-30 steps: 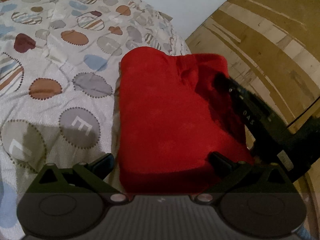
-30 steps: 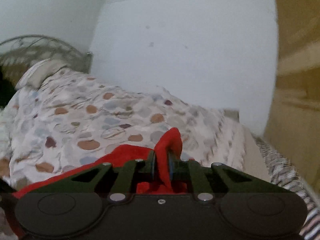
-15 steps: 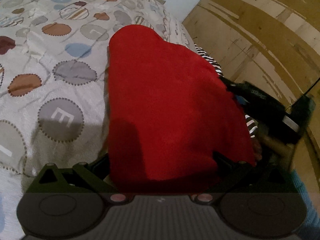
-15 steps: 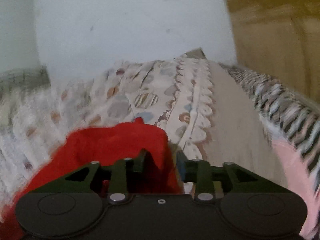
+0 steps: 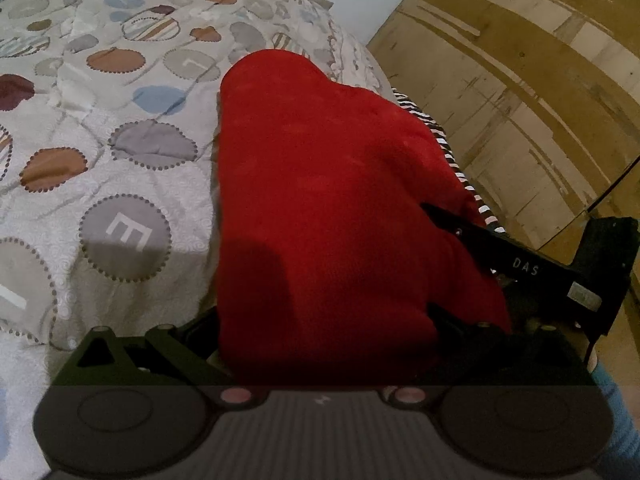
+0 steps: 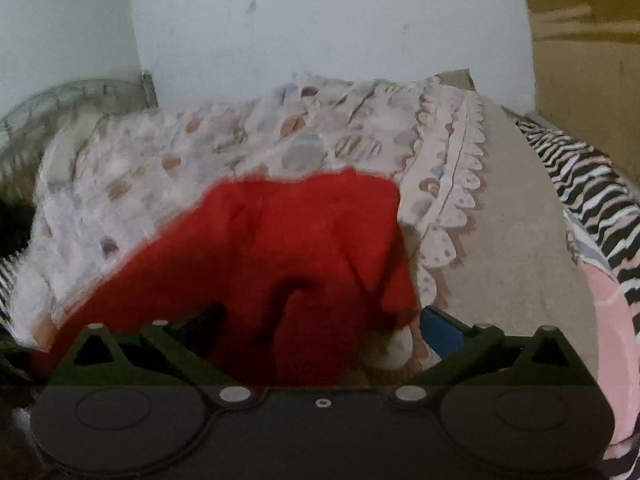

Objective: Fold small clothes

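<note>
One red garment (image 5: 340, 200) is seen folded into a thick bundle on the near right part of a bed, laid over one quilt (image 5: 120, 140) printed with round patches in grey, brown, blue and maroon. Two grippers are counted. The left gripper (image 5: 324, 320) is spread wide, one finger (image 5: 192, 332) on either side of the near end of the garment; whether the pads press on the cloth cannot be told, since the fabric covers them. The right gripper (image 6: 320, 320) is shown with its jaws apart, having just been opening, and the red cloth (image 6: 300, 248) lies loose between them, pressed by neither pad; one blue pad (image 6: 440, 326) is visible on its right finger. In the left wrist view the right gripper (image 5: 520, 264) is seen at the right edge of the garment, marked with white letters. One black-and-white striped cloth (image 6: 580, 184) is draped along the right side of the bed, with one pink item (image 6: 608, 320) beside it. A pale wall (image 6: 320, 20) is seen at the far end, and wooden panelling (image 5: 520, 80) on the right.
</note>
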Demonstrator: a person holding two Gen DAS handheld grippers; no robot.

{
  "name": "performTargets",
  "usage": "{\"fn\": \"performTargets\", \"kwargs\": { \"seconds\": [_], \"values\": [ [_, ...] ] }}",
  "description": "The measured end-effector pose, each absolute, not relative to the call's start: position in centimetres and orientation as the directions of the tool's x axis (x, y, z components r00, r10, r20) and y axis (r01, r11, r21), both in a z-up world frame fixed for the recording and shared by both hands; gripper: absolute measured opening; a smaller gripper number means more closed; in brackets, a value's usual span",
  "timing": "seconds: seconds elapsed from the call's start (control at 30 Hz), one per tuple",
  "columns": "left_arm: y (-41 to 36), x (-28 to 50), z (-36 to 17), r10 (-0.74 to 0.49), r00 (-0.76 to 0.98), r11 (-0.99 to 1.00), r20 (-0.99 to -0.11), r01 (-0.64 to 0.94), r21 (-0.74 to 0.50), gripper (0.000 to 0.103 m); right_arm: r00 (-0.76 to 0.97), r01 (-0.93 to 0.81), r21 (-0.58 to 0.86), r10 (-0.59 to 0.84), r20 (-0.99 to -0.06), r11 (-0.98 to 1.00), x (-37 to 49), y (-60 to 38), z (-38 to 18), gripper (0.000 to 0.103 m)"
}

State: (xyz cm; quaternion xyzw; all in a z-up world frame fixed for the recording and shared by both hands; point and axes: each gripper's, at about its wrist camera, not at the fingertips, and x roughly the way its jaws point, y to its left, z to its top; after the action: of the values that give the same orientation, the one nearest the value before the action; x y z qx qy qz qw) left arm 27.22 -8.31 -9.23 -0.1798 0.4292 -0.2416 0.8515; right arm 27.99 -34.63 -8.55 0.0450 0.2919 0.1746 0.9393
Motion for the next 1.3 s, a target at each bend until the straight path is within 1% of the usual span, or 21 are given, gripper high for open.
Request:
{"fn": "performTargets", "kwargs": {
  "seconds": [0.1,0.23,0.27,0.37,0.5,0.6,0.7,0.73,1.3],
  "values": [
    [-8.4,27.3,-9.2,-0.564,0.513,0.821,-0.647,0.265,-0.506,0.103,0.764,-0.276,0.251,0.370,-0.528,0.928,27.8,-35.3,-8.9,0.102],
    [-8.4,27.3,-9.2,-0.562,0.515,0.822,-0.647,0.261,-0.506,0.103,0.793,-0.281,0.319,0.406,-0.454,0.905,27.3,-36.3,-7.3,0.102],
    [-8.5,27.3,-9.2,-0.561,0.516,0.823,-0.648,0.261,-0.505,0.103,0.804,-0.274,0.329,0.403,-0.437,0.904,27.5,-36.5,-6.9,0.102],
    [-8.6,27.1,-9.1,-0.553,0.521,0.829,-0.651,0.261,-0.495,0.103,0.826,-0.243,0.330,0.373,-0.423,0.912,29.2,-36.8,-6.2,0.102],
    [-8.7,27.1,-9.1,-0.548,0.520,0.832,-0.655,0.260,-0.490,0.103,0.821,-0.199,0.365,0.358,-0.444,0.909,31.7,-36.8,-7.2,0.102],
    [-8.7,27.2,-9.1,-0.548,0.518,0.833,-0.657,0.261,-0.488,0.103,0.773,-0.157,0.372,0.348,-0.531,0.915,33.6,-36.4,-10.0,0.102],
    [-9.1,27.2,-9.0,-0.541,0.521,0.839,-0.661,0.274,-0.471,0.103,0.802,-0.188,0.439,0.396,-0.447,0.878,33.3,-37.5,-12.1,0.102],
    [-9.2,27.1,-8.9,-0.536,0.524,0.842,-0.662,0.277,-0.463,0.103,0.805,-0.190,0.448,0.400,-0.438,0.873,33.2,-37.8,-12.2,0.102],
    [-9.1,26.9,-9.1,-0.541,0.523,0.838,-0.659,0.264,-0.478,0.103,0.821,-0.199,0.462,0.404,-0.403,0.864,32.5,-38.0,-12.5,0.102]
  ]
}}
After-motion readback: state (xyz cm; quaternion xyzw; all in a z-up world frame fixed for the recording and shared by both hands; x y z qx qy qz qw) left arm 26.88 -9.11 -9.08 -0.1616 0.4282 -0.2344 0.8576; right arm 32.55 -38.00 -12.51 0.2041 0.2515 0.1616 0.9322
